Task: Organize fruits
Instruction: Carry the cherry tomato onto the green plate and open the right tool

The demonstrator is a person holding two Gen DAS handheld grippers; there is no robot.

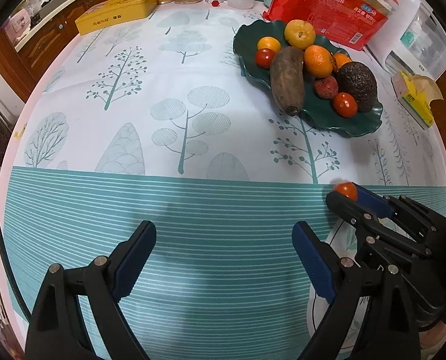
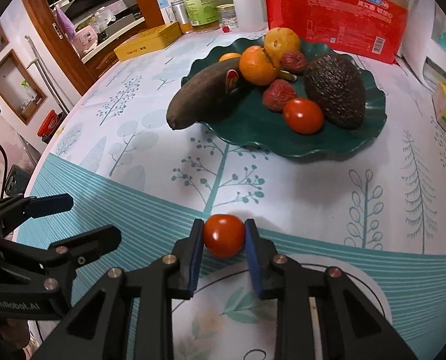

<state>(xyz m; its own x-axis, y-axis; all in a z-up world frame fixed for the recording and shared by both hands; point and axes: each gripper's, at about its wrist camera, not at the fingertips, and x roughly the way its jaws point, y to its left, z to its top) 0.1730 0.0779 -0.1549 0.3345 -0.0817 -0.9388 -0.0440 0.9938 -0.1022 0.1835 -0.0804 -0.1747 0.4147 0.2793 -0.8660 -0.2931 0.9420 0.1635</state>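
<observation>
right gripper clamped on small red tomato, just above striped tablecloth. left gripper beside it, fingers wide apart, holding nothing. farther back: green plate w/ avocado, 2nd tomato, oranges, brown banana. red bag behind.

Left hand-held gripper wide open, right hand-held gripper clamped, both level and pointing forward.
</observation>
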